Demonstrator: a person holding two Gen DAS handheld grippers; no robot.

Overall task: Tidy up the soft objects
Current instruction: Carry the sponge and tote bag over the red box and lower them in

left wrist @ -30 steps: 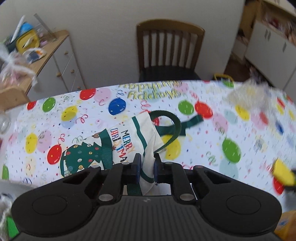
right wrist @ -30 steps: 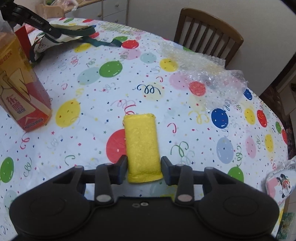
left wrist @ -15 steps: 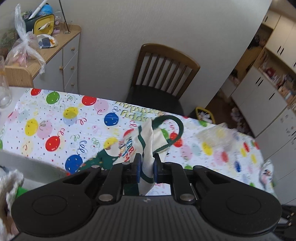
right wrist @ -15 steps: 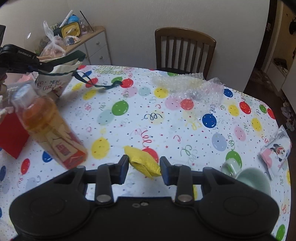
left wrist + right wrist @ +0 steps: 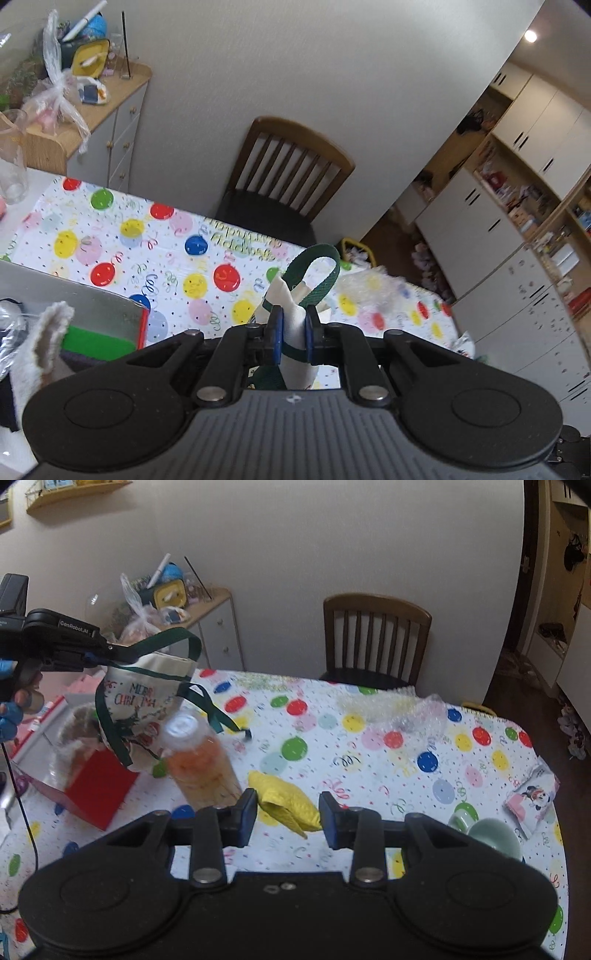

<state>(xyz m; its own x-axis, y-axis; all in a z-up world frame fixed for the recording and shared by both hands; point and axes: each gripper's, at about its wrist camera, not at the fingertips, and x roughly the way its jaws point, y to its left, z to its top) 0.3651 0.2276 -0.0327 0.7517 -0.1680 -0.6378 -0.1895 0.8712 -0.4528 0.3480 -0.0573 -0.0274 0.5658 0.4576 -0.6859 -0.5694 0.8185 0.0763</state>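
The left gripper (image 5: 291,334) is clamped tight on the rim of a white Christmas tote bag (image 5: 142,701), its blue-padded fingers (image 5: 276,332) pinching the bunched cloth together with a green strap (image 5: 320,275) that loops up just beyond the tips. Seen from the right wrist, the bag hangs lifted clear of the table (image 5: 369,775), dangling over a red box (image 5: 98,794) at the table's left side. The right gripper (image 5: 288,814) holds a yellow cloth (image 5: 286,803) between its jaws, which stand fairly wide; the crumpled cloth sags between them, raised above the balloon-print tablecloth, though whether both pads press it I cannot tell. A bottle of orange drink (image 5: 201,764) stands just left of the cloth.
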